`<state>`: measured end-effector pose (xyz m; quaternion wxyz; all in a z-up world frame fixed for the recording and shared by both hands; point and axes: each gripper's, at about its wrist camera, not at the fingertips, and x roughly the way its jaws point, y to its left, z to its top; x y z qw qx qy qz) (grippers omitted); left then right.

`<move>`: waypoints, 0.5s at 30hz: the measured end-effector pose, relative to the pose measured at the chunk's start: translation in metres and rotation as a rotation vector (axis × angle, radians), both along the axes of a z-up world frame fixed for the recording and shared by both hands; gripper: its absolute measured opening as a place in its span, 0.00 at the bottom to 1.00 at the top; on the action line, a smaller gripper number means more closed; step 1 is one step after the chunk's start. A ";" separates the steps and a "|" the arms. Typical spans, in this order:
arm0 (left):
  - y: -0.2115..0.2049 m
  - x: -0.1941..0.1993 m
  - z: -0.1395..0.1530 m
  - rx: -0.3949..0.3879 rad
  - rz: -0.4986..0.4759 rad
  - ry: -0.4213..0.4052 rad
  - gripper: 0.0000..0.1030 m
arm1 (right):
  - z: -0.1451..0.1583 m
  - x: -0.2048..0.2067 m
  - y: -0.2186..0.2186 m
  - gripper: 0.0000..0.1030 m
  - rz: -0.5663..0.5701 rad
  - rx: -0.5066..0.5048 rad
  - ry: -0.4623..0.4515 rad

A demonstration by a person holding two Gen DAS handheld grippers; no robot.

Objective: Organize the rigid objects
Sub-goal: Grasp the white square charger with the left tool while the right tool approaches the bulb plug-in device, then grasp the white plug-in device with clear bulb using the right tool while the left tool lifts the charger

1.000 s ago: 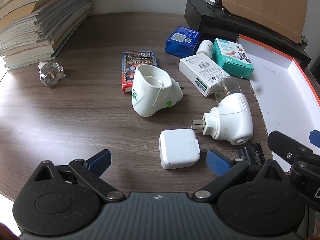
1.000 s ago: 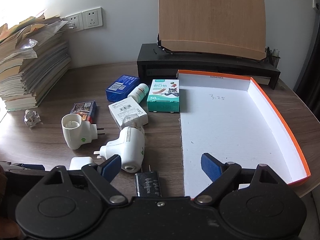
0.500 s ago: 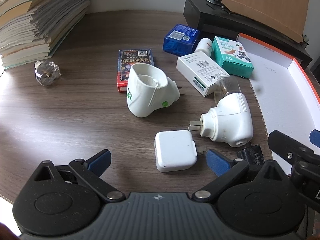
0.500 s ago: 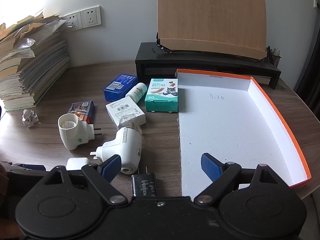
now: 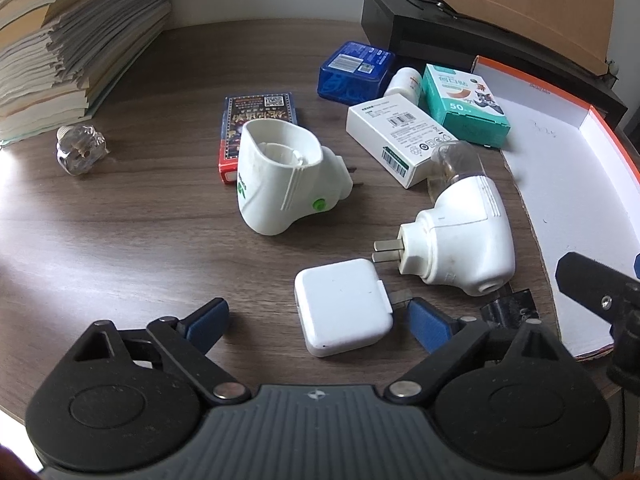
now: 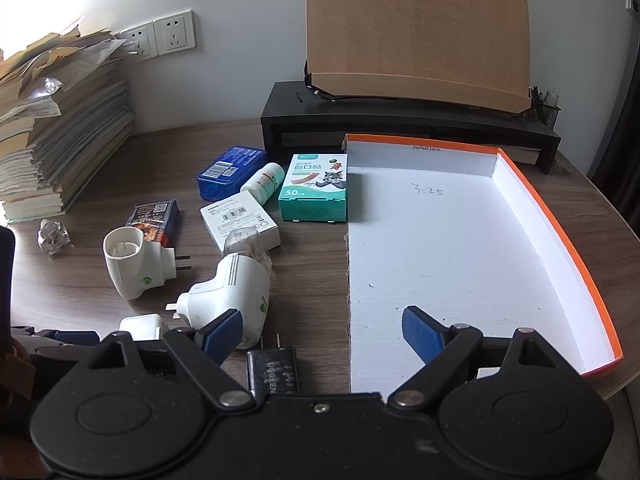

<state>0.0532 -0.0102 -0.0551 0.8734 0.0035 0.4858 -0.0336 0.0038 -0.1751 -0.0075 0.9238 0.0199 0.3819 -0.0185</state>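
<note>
A white square charger [image 5: 343, 312] lies on the wooden table between the open fingers of my left gripper [image 5: 316, 322]. Two white plug-in devices lie beyond it, one upright [image 5: 280, 178] and one on its side [image 5: 460, 248] with a clear bottle. A black charger [image 6: 272, 368] lies by my open, empty right gripper [image 6: 320, 332], which hovers over the near edge of the orange-rimmed white tray [image 6: 560, 224]. Small boxes sit farther back: white [image 6: 240, 220], teal [image 6: 314, 188], blue [image 6: 232, 166], a card pack [image 6: 154, 216], and a pill bottle [image 6: 264, 182].
A tall stack of books and papers [image 6: 52, 132] stands at the left. A black monitor stand [image 6: 400, 120] with a wooden board runs along the back wall. A clear crystal piece [image 5: 80, 148] lies near the stack. The tray holds nothing.
My left gripper has moved forward so the white square charger now lies between its fingers. My right gripper has shifted slightly; nothing was taken hold of.
</note>
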 end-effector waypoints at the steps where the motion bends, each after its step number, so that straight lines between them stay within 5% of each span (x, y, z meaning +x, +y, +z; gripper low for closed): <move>1: -0.001 -0.001 0.000 0.008 -0.003 -0.013 0.92 | 0.000 0.000 -0.001 0.99 0.000 0.002 0.000; 5: -0.001 -0.001 -0.002 0.025 -0.023 -0.069 0.83 | -0.002 0.002 -0.002 0.99 0.008 0.011 0.005; 10: 0.002 -0.005 0.003 0.016 -0.060 -0.109 0.41 | -0.004 0.006 0.002 0.99 0.048 0.026 0.010; 15: 0.014 -0.008 0.005 -0.016 -0.027 -0.111 0.41 | -0.006 0.015 0.014 0.99 0.119 0.040 0.002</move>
